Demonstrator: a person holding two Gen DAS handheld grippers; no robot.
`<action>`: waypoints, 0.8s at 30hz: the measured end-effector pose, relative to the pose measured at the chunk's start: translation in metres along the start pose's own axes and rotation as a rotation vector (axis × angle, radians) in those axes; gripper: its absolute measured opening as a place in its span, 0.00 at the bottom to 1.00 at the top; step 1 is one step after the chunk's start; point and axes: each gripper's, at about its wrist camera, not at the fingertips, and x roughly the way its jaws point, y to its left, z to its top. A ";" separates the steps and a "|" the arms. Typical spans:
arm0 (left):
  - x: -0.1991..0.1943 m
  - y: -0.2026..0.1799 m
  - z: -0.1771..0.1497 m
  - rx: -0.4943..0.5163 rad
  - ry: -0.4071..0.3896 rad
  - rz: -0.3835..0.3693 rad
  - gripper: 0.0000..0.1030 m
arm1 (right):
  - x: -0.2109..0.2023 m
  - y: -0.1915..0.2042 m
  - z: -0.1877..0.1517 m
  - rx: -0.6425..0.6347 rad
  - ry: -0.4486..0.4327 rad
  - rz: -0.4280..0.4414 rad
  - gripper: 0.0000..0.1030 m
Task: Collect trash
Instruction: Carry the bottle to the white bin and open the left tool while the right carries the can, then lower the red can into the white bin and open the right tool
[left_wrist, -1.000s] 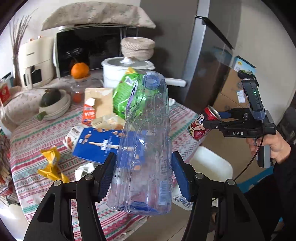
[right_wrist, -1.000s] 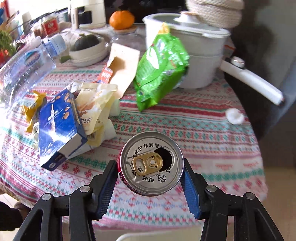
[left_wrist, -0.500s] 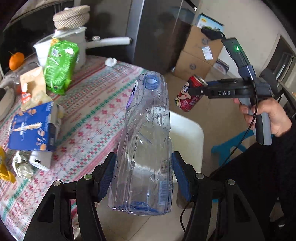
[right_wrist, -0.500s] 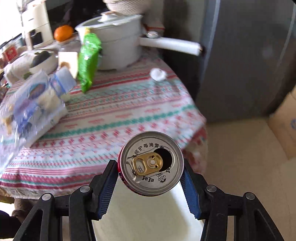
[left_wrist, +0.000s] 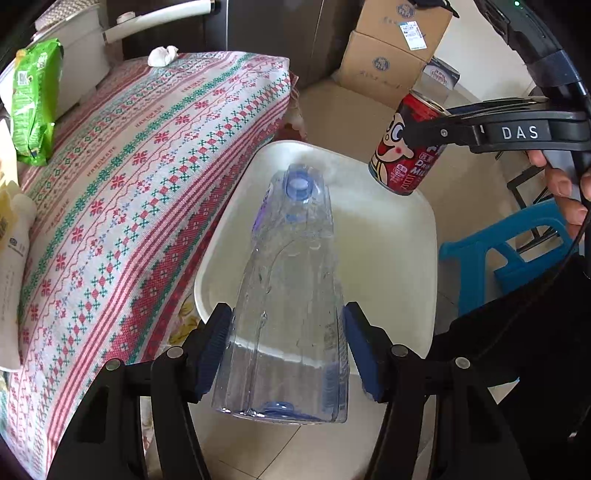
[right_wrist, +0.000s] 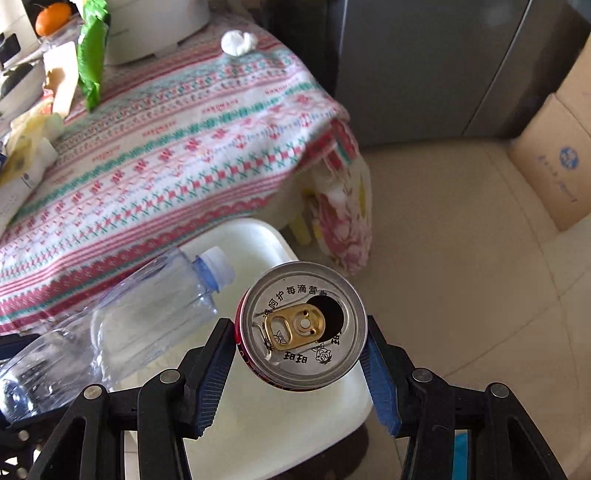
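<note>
My left gripper (left_wrist: 288, 350) is shut on a crushed clear plastic bottle (left_wrist: 291, 295) with a blue neck. It holds the bottle above a white bin (left_wrist: 399, 258) that stands on the floor beside the table. My right gripper (right_wrist: 299, 358) is shut on a red drink can (right_wrist: 301, 325) with an opened top, also over the white bin (right_wrist: 266, 424). The can (left_wrist: 406, 147) hangs over the bin's far right rim in the left wrist view. The bottle (right_wrist: 122, 325) also shows at the left of the right wrist view.
The table with a patterned cloth (left_wrist: 140, 155) lies to the left, with a green snack bag (left_wrist: 31, 99), a crumpled tissue (left_wrist: 162, 55) and a white pot. Cardboard boxes (left_wrist: 391, 55) stand behind the bin. A blue stool (left_wrist: 517, 240) is at the right.
Both grippers have swung away from the table and tilted down. The bottle and the can are now over the white bin instead of over the table edge.
</note>
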 end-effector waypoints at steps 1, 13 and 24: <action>0.004 0.000 0.002 -0.001 0.001 -0.004 0.63 | 0.002 -0.002 -0.001 0.004 0.008 -0.002 0.57; 0.004 0.017 0.015 -0.083 -0.026 -0.053 0.75 | 0.021 -0.012 -0.003 0.036 0.074 -0.006 0.57; -0.051 0.039 -0.007 -0.157 -0.075 0.026 0.96 | 0.037 -0.010 -0.004 0.047 0.134 0.002 0.57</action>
